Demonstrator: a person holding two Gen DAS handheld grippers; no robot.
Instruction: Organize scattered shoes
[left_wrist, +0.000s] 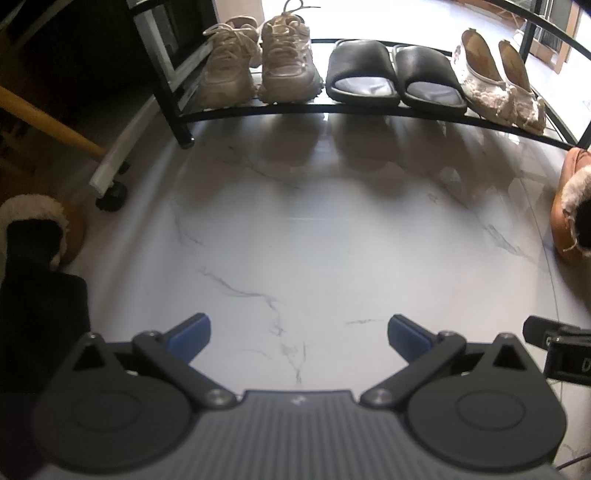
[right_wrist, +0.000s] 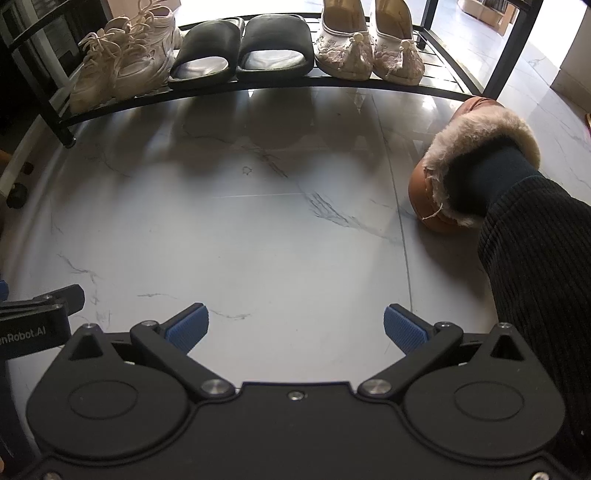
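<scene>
Two fur slippers (left_wrist: 35, 229) leftward only

Only one text could be read in full part. In the right wrist view, white letters "nRobot.AI" were printed on the black body of the left gripper (right_wrist: 35, 325) at the left edge, the start of the word being cut off by the frame. In the left wrist view, a white "D" and part of another letter were seen on the right gripper (left_wrist: 565, 350); the rest was cut off.
</scene>
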